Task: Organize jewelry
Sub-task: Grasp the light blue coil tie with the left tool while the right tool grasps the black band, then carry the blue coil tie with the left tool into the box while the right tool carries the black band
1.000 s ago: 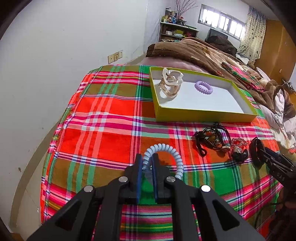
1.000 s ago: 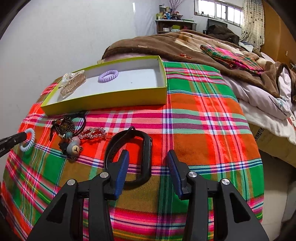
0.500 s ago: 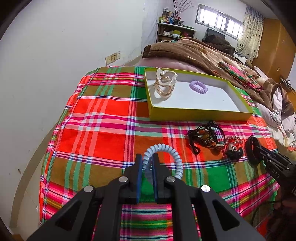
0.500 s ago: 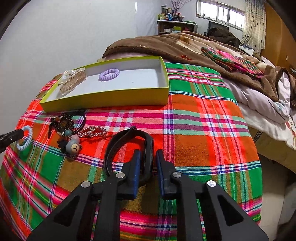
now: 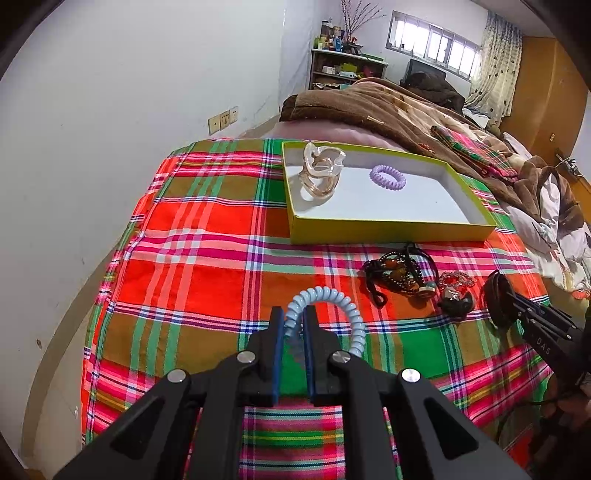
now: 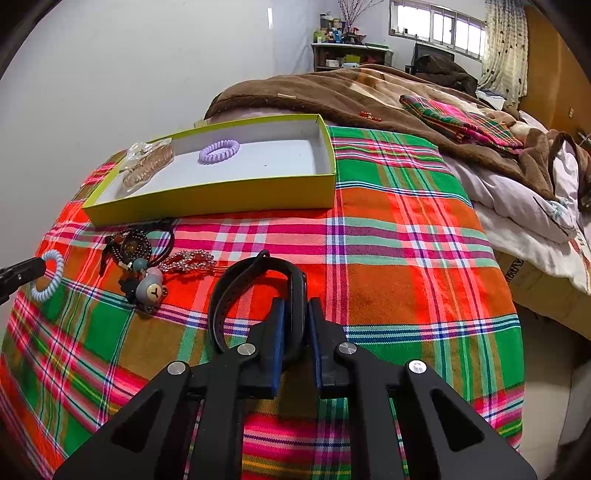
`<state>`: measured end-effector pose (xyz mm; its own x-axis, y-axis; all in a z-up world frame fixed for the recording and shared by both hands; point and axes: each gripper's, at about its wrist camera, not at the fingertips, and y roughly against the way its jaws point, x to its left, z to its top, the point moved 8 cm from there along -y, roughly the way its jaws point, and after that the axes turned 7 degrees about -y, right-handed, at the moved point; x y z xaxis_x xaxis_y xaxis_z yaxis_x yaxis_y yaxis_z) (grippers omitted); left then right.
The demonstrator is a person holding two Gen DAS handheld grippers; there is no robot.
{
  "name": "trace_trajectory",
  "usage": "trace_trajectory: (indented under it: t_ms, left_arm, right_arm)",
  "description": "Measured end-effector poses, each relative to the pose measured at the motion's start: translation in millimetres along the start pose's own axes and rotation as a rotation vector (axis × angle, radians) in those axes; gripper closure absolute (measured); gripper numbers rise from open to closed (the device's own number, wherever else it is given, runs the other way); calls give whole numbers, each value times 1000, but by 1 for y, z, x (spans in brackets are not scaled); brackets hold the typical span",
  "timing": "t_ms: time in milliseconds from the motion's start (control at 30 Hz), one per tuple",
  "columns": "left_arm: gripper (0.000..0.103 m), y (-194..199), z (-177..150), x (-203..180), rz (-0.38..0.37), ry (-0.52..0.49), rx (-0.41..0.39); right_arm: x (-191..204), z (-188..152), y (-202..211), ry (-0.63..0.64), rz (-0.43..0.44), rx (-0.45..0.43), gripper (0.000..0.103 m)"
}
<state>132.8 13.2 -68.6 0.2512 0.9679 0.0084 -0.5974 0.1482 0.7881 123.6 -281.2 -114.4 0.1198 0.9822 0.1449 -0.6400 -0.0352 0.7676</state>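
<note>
Both pickups were in hand: the left hand-held gripper pinched a pale blue coil hair tie, while the right hand-held gripper, its jaws just closed, clamped a black wristband. Next, likely, a lift toward the yellow-green box on the plaid bedspread beneath a curtained window.

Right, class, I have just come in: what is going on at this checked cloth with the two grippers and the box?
A person is tidying jewelry into a yellow-green box, which already holds a clear hair claw and a purple coil tie. The left gripper is shut on a pale blue coil tie. The right gripper has just closed on a black wristband. A beaded bundle lies on the cloth.
</note>
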Motion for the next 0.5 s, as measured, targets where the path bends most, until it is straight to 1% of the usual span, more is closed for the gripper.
trace_trajectory:
  t_ms: [500]
  left_arm:
    - [92,13,9,-8,-9,-14,-31]
  right_arm:
    - [5,12,21,3,14,-52,90]
